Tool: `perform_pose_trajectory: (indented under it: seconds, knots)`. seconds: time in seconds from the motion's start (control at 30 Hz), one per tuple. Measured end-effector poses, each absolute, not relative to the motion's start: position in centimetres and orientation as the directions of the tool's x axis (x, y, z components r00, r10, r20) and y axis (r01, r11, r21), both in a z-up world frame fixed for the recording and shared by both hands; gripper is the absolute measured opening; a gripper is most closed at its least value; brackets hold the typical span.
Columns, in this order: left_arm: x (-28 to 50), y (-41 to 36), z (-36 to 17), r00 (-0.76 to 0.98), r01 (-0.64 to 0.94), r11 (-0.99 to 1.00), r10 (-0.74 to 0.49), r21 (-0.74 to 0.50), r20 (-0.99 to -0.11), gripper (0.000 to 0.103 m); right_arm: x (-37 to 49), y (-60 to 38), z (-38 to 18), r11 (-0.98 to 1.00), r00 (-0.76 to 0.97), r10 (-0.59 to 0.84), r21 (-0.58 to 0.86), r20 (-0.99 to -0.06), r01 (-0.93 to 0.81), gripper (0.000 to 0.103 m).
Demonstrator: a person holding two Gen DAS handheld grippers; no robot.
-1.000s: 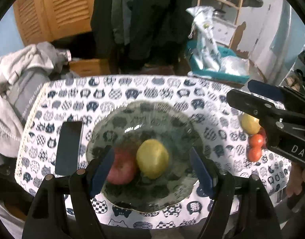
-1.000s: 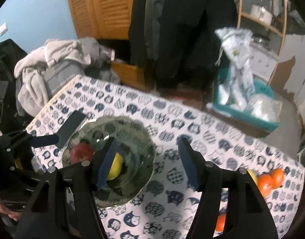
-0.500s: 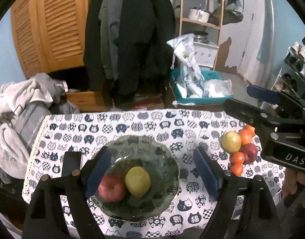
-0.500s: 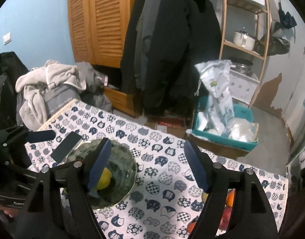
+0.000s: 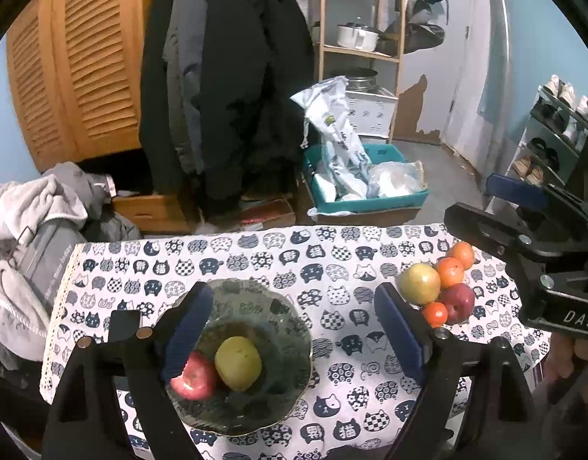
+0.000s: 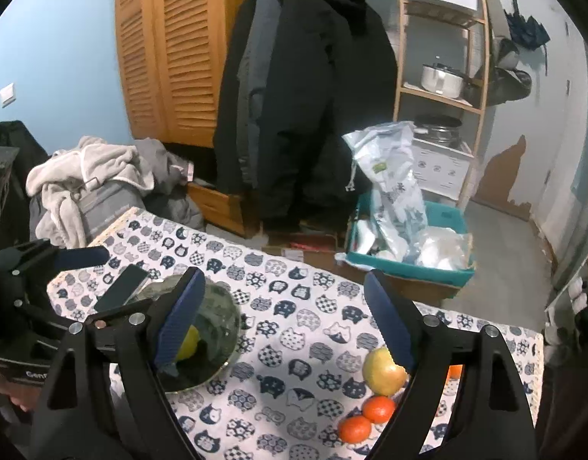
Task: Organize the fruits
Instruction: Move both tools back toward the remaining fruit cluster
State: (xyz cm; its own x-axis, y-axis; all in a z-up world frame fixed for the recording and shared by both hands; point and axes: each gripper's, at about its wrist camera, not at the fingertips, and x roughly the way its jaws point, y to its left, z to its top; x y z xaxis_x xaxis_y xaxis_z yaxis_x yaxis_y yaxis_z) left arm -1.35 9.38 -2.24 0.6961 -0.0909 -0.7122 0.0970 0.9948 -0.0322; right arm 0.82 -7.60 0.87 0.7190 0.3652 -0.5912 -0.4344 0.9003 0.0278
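A dark glass bowl stands on the cat-print tablecloth and holds a red apple and a yellow-green fruit. My left gripper hangs above the bowl, its jaws opening with nothing between them. To the right lies a loose pile: a yellow-green apple, oranges and a red apple. My right gripper hovers over the cloth between the bowl and the yellow-green apple. Its jaws are opening too and hold nothing. Two oranges lie near its right finger.
A dark phone lies flat left of the bowl. Piled clothes crowd the table's left end. Beyond the far edge are hanging coats, a teal crate of bags on the floor and a wooden shelf.
Both grippers have risen and drawn back from the bowl, so more of the table and room shows. Both pairs of jaws stand wider. The fruit pile has come into the right wrist view.
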Motion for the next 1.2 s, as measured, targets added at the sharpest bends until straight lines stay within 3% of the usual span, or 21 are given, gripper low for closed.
perform_pose_trajectory:
  seconds: [1.2]
  knots:
    - [1.5,-3.3,-3.7,0.611,0.292,0.956,-0.193,-0.008,-0.768,0.088,0.2,-22.6,-2.2,0.975,0.732,0.178,0.020,-0.658,-0.219,0.086]
